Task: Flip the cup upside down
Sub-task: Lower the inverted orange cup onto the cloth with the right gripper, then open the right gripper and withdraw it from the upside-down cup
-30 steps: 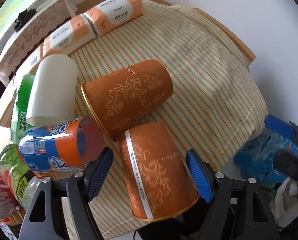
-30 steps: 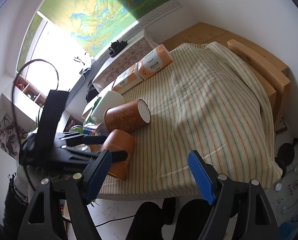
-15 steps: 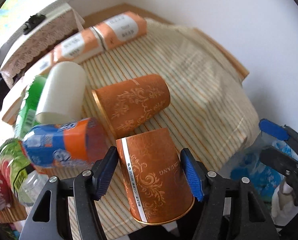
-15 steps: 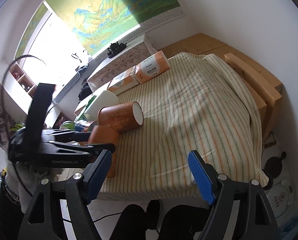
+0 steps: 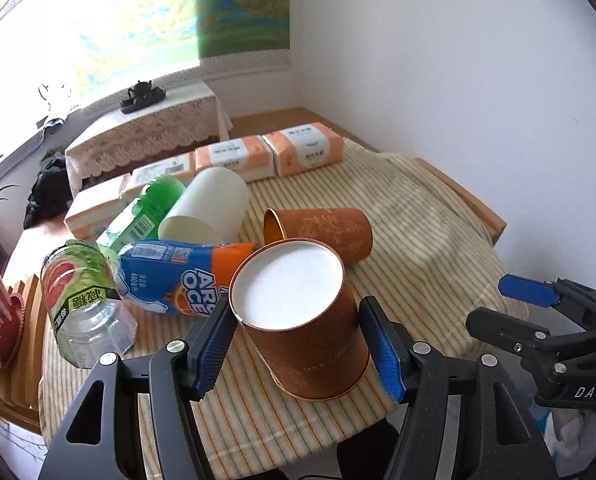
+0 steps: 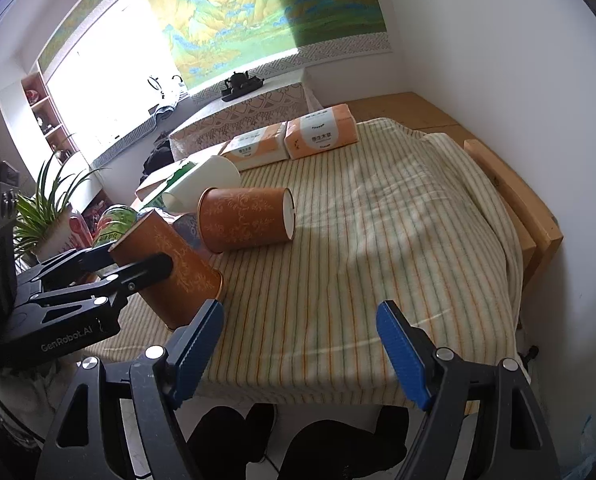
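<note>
My left gripper (image 5: 298,344) is shut on an orange patterned paper cup (image 5: 310,344). The cup is tilted, white base up and towards me, gold rim down at the striped cloth (image 5: 418,240). From the right wrist view the same cup (image 6: 169,264) leans with its rim low near the table's front edge, held by the left gripper (image 6: 133,264). A second orange cup (image 5: 330,228) lies on its side behind it; it also shows in the right wrist view (image 6: 245,220). My right gripper (image 6: 302,344) is open and empty above the front edge.
A white cup (image 5: 209,204), a green bottle (image 5: 145,212), a blue-orange bottle (image 5: 177,272) and a clear bottle (image 5: 81,300) lie at the left. Tissue packs (image 5: 306,148) line the back. Bare cloth lies to the right (image 6: 398,220).
My left gripper has closed on the near orange cup and turned it from lying on its side to tilted with its base up. The right gripper has stayed open.
</note>
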A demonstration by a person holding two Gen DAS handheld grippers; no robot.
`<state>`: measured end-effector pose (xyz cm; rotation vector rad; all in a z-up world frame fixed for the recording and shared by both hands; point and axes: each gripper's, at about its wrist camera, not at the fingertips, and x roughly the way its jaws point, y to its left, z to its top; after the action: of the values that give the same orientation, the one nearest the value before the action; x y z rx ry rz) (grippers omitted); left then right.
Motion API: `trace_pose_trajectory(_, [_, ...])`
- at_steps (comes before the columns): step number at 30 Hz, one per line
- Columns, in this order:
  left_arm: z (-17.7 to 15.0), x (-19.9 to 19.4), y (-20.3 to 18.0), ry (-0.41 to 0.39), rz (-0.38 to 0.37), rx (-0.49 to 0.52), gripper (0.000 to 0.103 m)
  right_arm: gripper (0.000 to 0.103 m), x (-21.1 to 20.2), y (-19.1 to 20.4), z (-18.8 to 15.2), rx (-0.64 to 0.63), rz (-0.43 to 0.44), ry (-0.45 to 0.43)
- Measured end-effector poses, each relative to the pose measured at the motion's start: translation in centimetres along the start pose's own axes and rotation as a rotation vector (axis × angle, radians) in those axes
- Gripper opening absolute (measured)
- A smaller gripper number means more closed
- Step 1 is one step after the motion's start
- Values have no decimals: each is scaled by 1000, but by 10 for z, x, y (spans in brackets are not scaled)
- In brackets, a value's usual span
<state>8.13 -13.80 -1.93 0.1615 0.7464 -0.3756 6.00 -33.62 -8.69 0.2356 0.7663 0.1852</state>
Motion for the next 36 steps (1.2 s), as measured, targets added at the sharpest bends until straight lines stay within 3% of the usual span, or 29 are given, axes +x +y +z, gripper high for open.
trace_pose_trajectory(10, [-8,2,-20,-78,81,67,66,75,0,2,-7,-5,-48,-14])
trace_pose_trajectory(36, [-11,20,-27,-111,124,85,66,75,-6,9,-9,-27,-90,-47])
